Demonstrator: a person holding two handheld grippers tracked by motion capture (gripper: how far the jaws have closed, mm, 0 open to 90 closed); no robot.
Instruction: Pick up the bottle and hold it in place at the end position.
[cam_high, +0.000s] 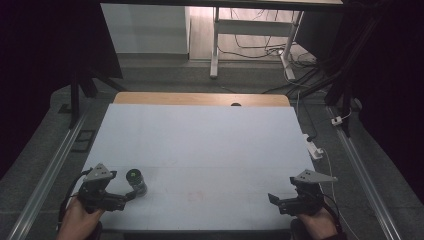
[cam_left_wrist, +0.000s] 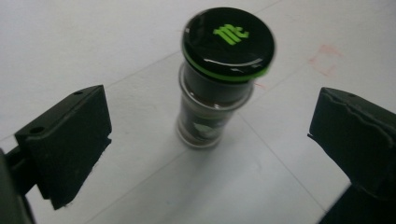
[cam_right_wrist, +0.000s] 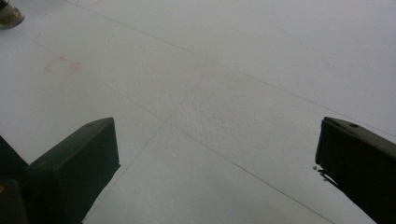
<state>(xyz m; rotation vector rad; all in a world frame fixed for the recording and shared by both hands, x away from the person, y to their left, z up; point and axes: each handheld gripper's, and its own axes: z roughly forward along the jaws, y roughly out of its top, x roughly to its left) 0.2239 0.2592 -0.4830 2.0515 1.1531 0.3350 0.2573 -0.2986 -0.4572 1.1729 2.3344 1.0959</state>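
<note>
A small upright jar (cam_high: 136, 182) with a black lid and a green logo stands on the white table (cam_high: 200, 145) near its front left. In the left gripper view the jar (cam_left_wrist: 212, 100) stands just ahead of the two black jaws and between their lines, touching neither. My left gripper (cam_high: 130, 194) (cam_left_wrist: 212, 121) is open, held by a hand at the bottom left. My right gripper (cam_high: 274, 200) (cam_right_wrist: 217, 144) is open over bare table at the front right, with nothing between its jaws. The jar's base (cam_right_wrist: 9, 16) shows at the top left corner of the right gripper view.
A faint red square mark (cam_high: 195, 195) (cam_left_wrist: 324, 58) (cam_right_wrist: 63, 65) lies on the table between the two grippers. A white power strip (cam_high: 315, 148) with a cable hangs off the right edge. Metal rails (cam_high: 50, 170) run along both sides, and a wooden strip (cam_high: 200, 98) borders the far edge.
</note>
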